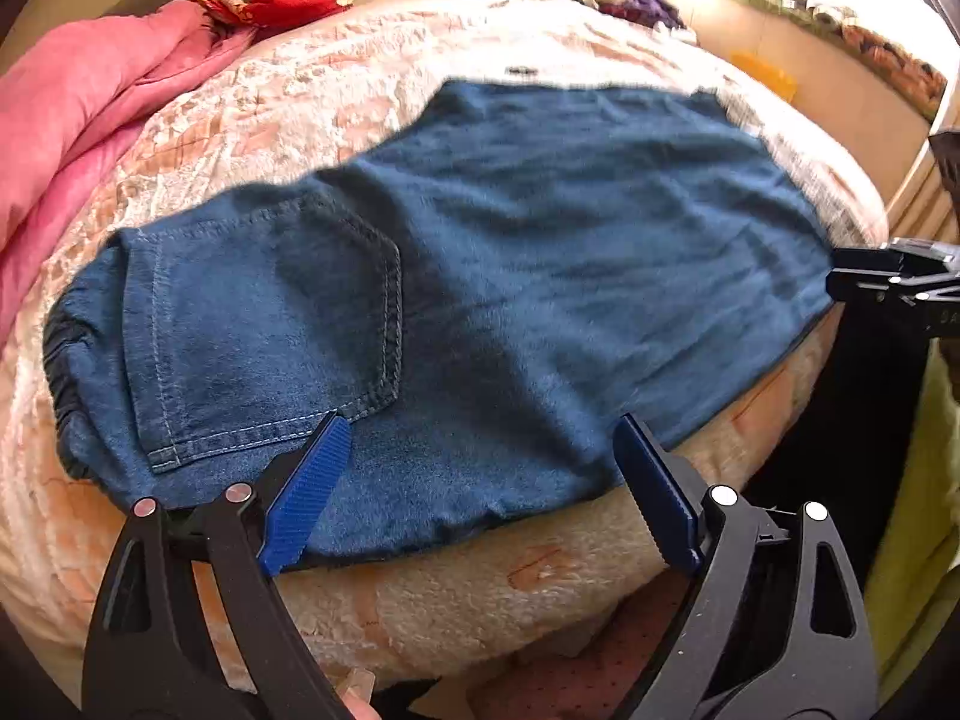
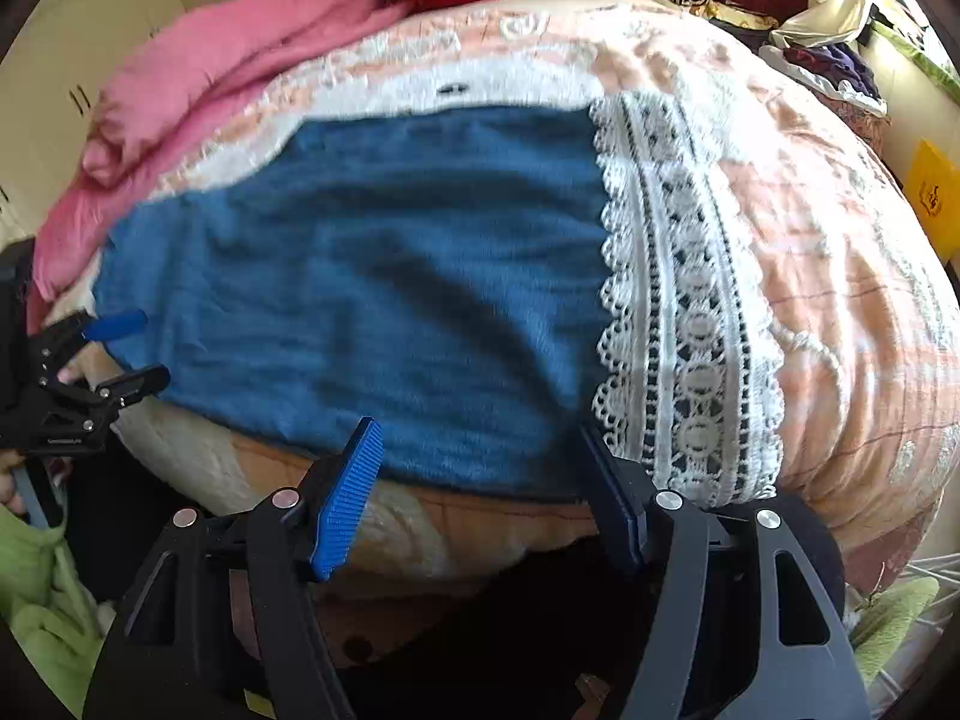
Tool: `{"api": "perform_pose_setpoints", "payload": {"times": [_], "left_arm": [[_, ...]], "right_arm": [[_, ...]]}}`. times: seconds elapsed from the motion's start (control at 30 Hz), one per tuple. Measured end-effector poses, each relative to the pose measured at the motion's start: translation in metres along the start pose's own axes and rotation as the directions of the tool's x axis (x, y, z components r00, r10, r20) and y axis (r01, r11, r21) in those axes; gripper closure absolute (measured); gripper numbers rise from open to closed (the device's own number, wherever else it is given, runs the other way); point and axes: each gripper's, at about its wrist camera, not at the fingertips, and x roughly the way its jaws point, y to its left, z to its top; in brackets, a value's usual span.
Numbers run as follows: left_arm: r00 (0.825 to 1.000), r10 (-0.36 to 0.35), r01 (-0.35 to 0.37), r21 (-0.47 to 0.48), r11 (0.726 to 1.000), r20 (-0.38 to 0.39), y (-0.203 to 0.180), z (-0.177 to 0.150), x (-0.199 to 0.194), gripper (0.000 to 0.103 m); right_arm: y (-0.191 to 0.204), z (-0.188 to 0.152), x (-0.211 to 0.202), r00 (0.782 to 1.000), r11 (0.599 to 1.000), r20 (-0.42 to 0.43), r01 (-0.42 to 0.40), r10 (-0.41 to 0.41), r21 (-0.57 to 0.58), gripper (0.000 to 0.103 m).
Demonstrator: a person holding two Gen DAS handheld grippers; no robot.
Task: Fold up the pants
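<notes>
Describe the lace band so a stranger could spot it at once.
Start at the peach bedspread, then the blue pants spread across it. The lace band trims the pants' right end: white openwork with scalloped edges and circle motifs, unlike the plain denim and plush cover beside it.

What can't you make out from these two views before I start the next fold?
- Pants: cloth blurred in both views; whether the legs lie doubled cannot be told.
- Lace hem: near end hidden behind the right gripper in the right wrist view; barely visible in the left view.
- Waistband: curls under at the left side, left wrist view.
- Small dark mark on the blanket: too small to identify.
</notes>
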Motion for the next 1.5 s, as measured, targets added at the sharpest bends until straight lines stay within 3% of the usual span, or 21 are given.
{"api": "perform_pose_setpoints", "payload": {"times": [0.2, 0.33, 0.5, 0.73, 0.87, 1.17, 1.23, 1.3, 1.37, 1.4, 1.43, 1.5], "left_arm": [[0.995, -0.022, 0.028, -0.06, 0.998, 0.102, 0.014, 0.027, -0.028, 0.021], [0.993, 0.005, 0.005, -0.082, 0.997, 0.122, 0.022, 0.048, -0.028, 0.021], [0.991, -0.009, 0.029, -0.142, 0.99, 0.136, 0.031, 0.08, -0.019, 0.021], [0.992, -0.021, 0.044, -0.18, 0.983, 0.127, 0.036, 0.12, 0.01, 0.021], [0.993, -0.034, 0.056, -0.204, 0.977, 0.111, 0.041, 0.139, 0.03, 0.021], [0.998, -0.057, 0.064, -0.209, 0.976, 0.039, 0.045, 0.162, 0.088, 0.021], [0.999, -0.05, 0.053, -0.219, 0.974, 0.016, 0.047, 0.161, 0.1, 0.033], [0.997, -0.073, 0.071, -0.235, 0.969, 0.002, 0.047, 0.158, 0.109, 0.043], [0.997, -0.078, 0.078, -0.208, 0.975, 0.01, 0.039, 0.156, 0.108, 0.062], [0.996, -0.085, 0.086, -0.187, 0.979, 0.014, 0.035, 0.155, 0.106, 0.085], [0.996, -0.088, 0.09, -0.177, 0.98, 0.016, 0.032, 0.155, 0.105, 0.098], [0.998, -0.05, 0.054, -0.16, 0.986, 0.027, 0.026, 0.156, 0.099, 0.099]], "right_arm": [[-0.025, 0.024, -0.029, 0.993, 0.998, 0.113, 0.038, -0.044, 0.052, 0.039], [-0.051, 0.048, -0.035, 0.982, 0.992, 0.165, 0.071, -0.087, 0.104, 0.039], [-0.081, 0.079, -0.026, 0.978, 0.981, 0.194, 0.036, -0.074, 0.193, 0.039], [-0.119, 0.116, 0.006, 0.985, 0.962, 0.169, -0.031, -0.016, 0.272, 0.039], [-0.126, 0.13, 0.026, 0.989, 0.959, 0.146, -0.057, 0.016, 0.277, 0.045], [-0.136, 0.135, 0.056, 0.99, 0.955, 0.111, -0.119, 0.092, 0.27, 0.057], [-0.137, 0.132, 0.059, 0.987, 0.954, 0.119, -0.137, 0.108, 0.268, 0.058], [-0.138, 0.131, 0.06, 0.985, 0.953, 0.123, -0.152, 0.123, 0.26, 0.067], [-0.135, 0.129, 0.061, 0.98, 0.955, 0.126, -0.178, 0.151, 0.237, 0.075], [-0.133, 0.129, 0.06, 0.98, 0.957, 0.129, -0.181, 0.155, 0.226, 0.079], [-0.131, 0.128, 0.058, 0.978, 0.96, 0.137, -0.184, 0.158, 0.211, 0.08], [-0.127, 0.126, 0.054, 0.974, 0.964, 0.159, -0.188, 0.159, 0.188, 0.083]]}}
